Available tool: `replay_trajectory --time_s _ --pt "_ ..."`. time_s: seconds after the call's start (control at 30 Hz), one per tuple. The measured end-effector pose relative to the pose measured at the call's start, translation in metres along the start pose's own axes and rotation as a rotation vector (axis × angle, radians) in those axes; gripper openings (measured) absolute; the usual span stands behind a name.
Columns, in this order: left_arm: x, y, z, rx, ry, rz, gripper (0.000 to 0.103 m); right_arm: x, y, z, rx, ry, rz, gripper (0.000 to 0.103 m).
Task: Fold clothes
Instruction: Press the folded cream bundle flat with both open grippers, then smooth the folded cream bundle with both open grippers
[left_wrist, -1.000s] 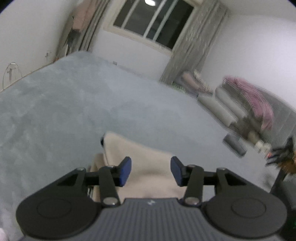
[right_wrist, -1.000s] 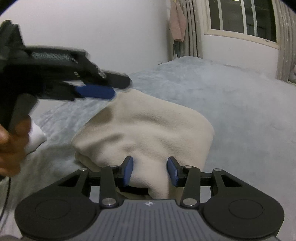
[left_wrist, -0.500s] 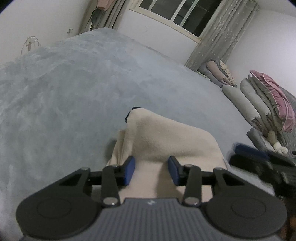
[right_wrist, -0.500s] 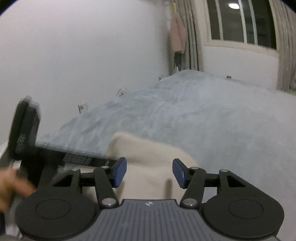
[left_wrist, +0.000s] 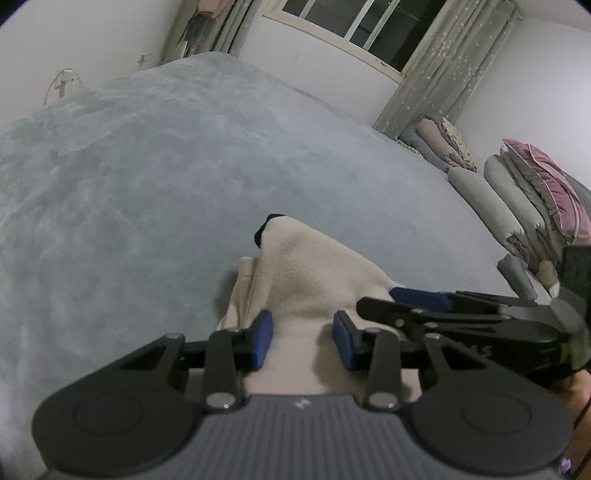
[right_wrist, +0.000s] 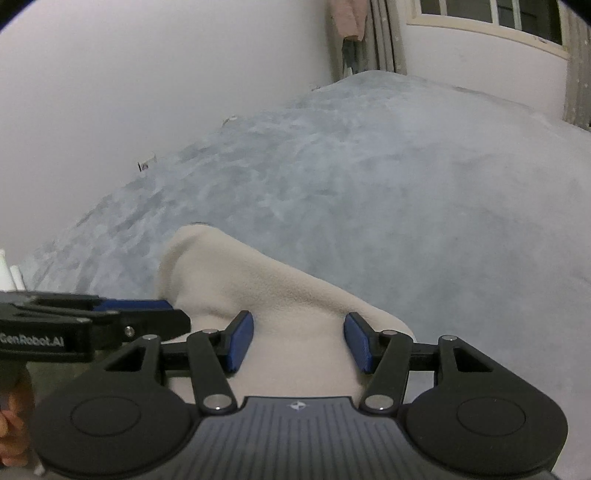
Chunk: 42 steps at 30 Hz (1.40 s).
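- Both tongs have come down close over the cream garment (left_wrist: 314, 273) since a second ago; the right tongs (right_wrist: 298, 341), which swung up toward the wall half a second back, now sit low on the cloth again, and the left tongs (left_wrist: 302, 343) have closed in beside them.
- Cream garment lies bunched in layers on the grey bed (left_wrist: 147, 177), at its near edge, well apart from the bedding pile (left_wrist: 532, 195) by the curtain. A dark scrap pokes out at the garment's far tip; can't tell what it is.
- Left tongs: parted, nothing pinched, cloth just beyond the tips. Right tongs: spread wider, also gripping nothing.
- Layered look fits either a fold partly made or a bundle set down done; can't say which.
- Risks: the two tongs are nearly touching across the garment, so they could knock together. A pinch could catch only the top layer and drag the stack askew. Soft fleece may slip and slump open. Near the bed edge, a tug toward the person could pull it off.
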<state>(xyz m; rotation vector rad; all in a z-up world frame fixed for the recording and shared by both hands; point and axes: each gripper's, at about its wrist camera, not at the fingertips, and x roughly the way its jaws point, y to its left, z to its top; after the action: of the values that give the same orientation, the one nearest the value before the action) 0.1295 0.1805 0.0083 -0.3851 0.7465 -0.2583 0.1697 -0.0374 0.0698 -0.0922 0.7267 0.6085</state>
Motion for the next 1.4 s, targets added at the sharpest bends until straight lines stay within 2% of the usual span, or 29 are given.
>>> replay_trajectory --time_s 0.17,0.3,0.4,0.57,0.8,0.93,1.07,1.27,1.4 --pt "0.002 0.001 0.000 -0.009 0.003 -0.008 0.035 -0.026 0.001 -0.001 0.001 -0.040 0.009 0.055" --pt "0.001 0.001 0.001 -0.005 0.005 -0.005 0.035 -0.049 0.005 -0.016 -0.001 0.008 0.027 0.055" --pt "0.001 -0.003 -0.001 0.022 0.003 0.010 0.035 -0.051 0.007 -0.032 0.014 0.029 0.010 0.057" --pt "-0.002 -0.008 -0.001 0.038 -0.009 0.020 0.034 -0.039 0.010 -0.053 0.005 -0.002 -0.011 0.063" --pt "-0.016 -0.028 0.016 0.133 -0.139 -0.085 0.052 -0.036 0.010 -0.061 0.022 -0.030 -0.016 0.064" --pt "0.005 -0.032 0.022 0.152 -0.110 -0.048 0.052 -0.034 0.011 -0.063 0.023 -0.040 -0.018 0.064" --pt "0.019 -0.032 0.023 0.178 -0.066 0.041 0.052 -0.032 0.012 -0.064 0.024 -0.045 -0.013 0.065" --pt "0.027 -0.033 0.014 0.220 -0.035 0.117 0.053 -0.033 0.012 -0.067 0.026 -0.053 -0.007 0.065" --pt "0.027 -0.035 0.013 0.208 -0.034 0.115 0.053 -0.037 0.011 -0.069 0.036 -0.079 0.003 0.065"
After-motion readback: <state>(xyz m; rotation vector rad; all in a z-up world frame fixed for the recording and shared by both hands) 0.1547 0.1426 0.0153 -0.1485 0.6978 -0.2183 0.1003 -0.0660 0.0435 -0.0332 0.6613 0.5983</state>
